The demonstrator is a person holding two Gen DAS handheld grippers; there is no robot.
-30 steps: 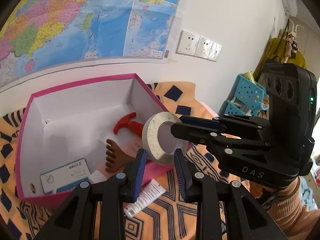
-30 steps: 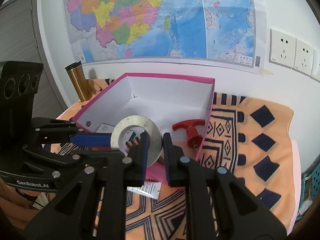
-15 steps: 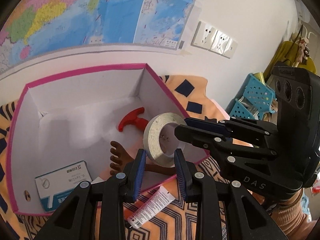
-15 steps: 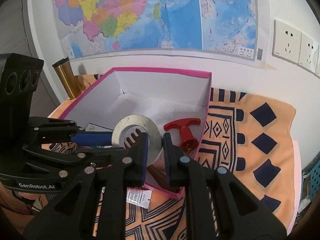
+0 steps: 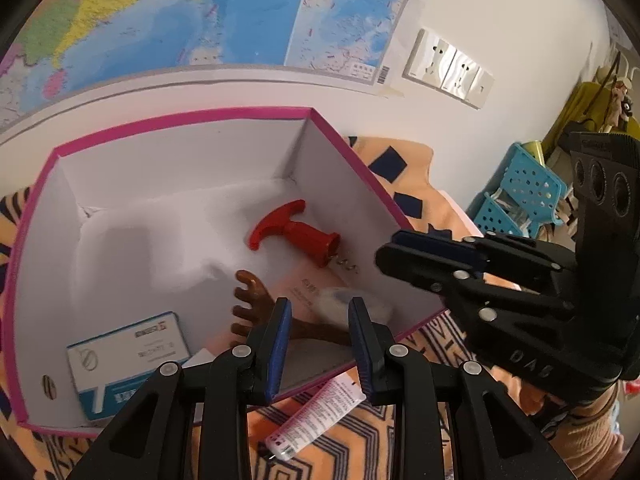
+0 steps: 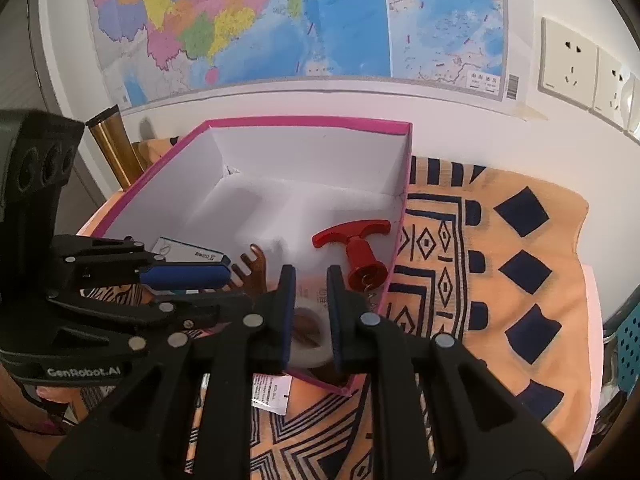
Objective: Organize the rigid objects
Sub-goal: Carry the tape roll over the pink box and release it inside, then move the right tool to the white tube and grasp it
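A table draped in an orange patterned cloth (image 6: 500, 280) is standing against a wall with a map, and a large open pink box (image 5: 352, 160) is sitting on it toward the wall edge. Inside the box are lying a red corkscrew (image 5: 294, 234) by its right wall, a brown wooden comb-like piece (image 5: 256, 304) near its front wall, and a small blue-and-white carton (image 5: 128, 356) in its front left corner. A roll of white tape (image 6: 310, 340), blurred in both views, is sitting low in the box's front right corner, just behind the right gripper (image 6: 311, 300), whose fingers are almost fully closed; whether they are pinching the roll cannot be told. The left gripper (image 5: 318, 344) is hovering over the same front wall, fingers nearly closed and holding nothing. A small white tube (image 5: 316, 416) is lying on the cloth outside the box, near the table's front edge, so it appears to be left to put away.
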